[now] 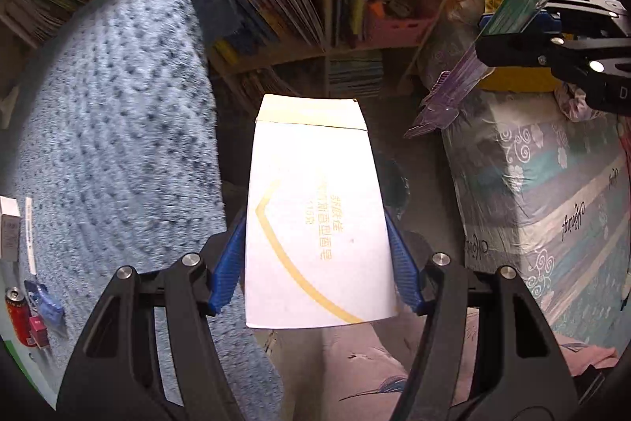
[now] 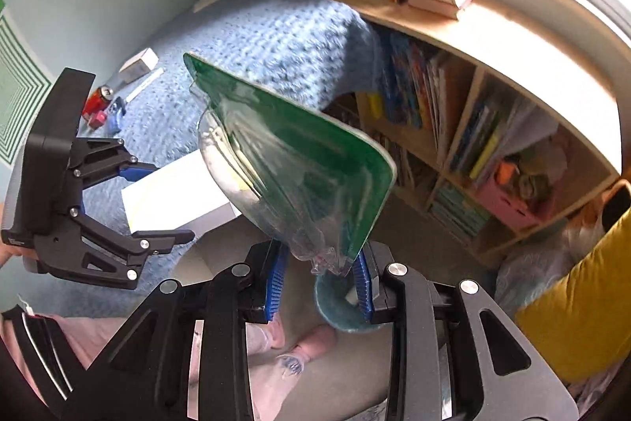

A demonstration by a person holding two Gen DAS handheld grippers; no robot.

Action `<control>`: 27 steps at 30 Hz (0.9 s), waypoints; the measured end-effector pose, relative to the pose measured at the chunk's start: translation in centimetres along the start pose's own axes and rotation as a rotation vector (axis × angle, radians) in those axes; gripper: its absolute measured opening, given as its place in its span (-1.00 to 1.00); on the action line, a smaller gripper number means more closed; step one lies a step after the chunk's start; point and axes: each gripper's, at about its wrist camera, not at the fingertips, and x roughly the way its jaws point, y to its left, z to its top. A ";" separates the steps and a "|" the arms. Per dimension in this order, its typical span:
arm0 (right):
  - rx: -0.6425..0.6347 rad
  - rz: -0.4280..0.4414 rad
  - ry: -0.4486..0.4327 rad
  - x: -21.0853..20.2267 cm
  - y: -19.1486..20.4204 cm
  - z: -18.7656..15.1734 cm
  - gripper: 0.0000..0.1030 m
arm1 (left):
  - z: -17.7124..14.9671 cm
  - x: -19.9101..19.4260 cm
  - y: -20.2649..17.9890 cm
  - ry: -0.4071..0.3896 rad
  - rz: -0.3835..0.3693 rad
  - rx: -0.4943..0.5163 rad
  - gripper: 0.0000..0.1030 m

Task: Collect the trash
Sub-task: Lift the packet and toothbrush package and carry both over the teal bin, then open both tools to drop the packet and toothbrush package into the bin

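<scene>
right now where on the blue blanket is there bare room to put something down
Most of the blue blanket is bare, from the bookshelf side down toward the left gripper, which holds the white box. It is crowded only at the far edge, where the red can, a small white carton and blue packets lie together.

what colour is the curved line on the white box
Gold, on the white box; clearest in the left wrist view.

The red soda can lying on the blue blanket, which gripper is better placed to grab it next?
Neither is free: the left gripper holds a white cardboard box, the right gripper green-backed clear plastic packaging. Left is probably closer to the red soda can.
</scene>
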 end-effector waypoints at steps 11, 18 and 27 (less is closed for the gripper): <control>0.286 -0.001 0.058 10.4 -7.6 -7.8 -0.40 | 0.1 15.2 -4.6 0.233 -0.079 0.063 0.20; 0.397 0.004 0.094 17.5 -11.0 -12.2 -0.40 | -0.3 24.1 -5.8 0.317 -0.138 0.027 0.20; 0.480 -0.014 0.133 23.6 -14.3 -14.5 0.16 | -0.2 32.9 -6.8 0.388 -0.056 0.134 0.84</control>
